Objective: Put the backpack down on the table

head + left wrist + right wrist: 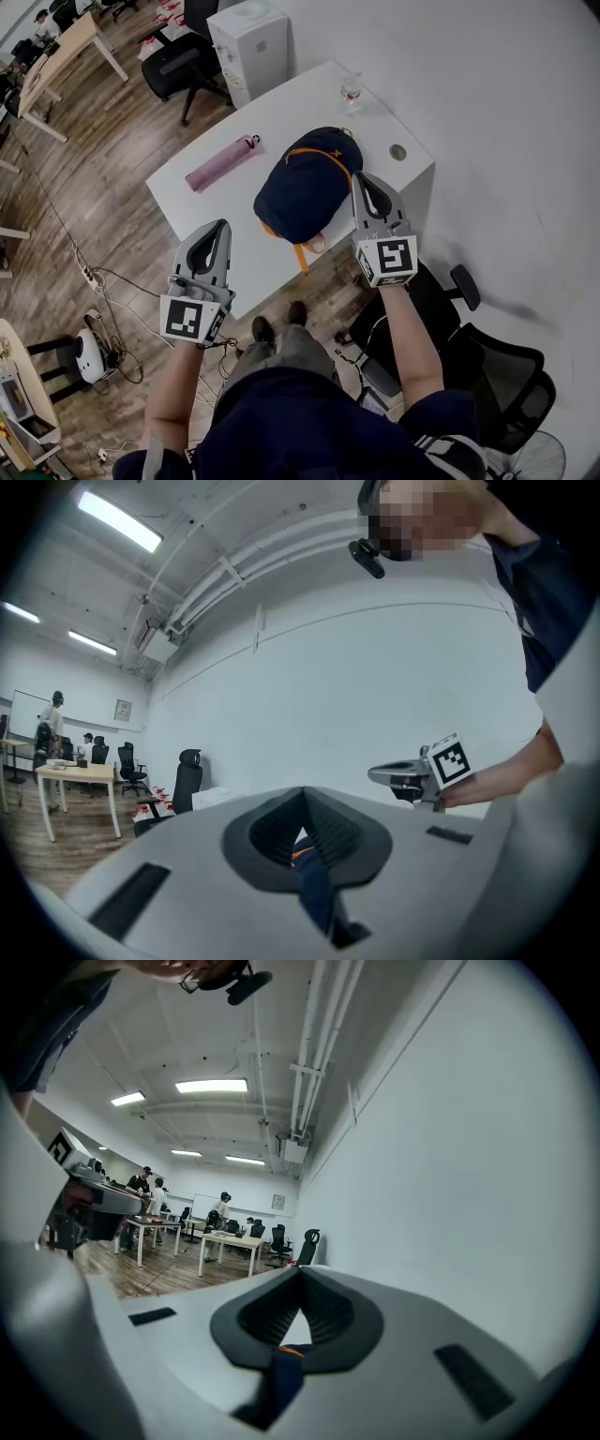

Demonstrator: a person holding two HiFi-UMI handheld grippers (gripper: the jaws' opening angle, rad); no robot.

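With jaws pressed together on nothing, the right gripper (360, 180) and left gripper (223, 227) point level on outstretched forearms, the right tip overlapping the edge of the navy backpack (305, 187), which lies mid-frame on the white tabletop (220, 211), long axis lower-left to upper-right, orange straps (302, 253) over the near edge.

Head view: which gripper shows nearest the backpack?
The right gripper: its tip overlaps the backpack at its right edge in the picture. The left gripper shows over the table near edge, bare tabletop between it and the backpack.
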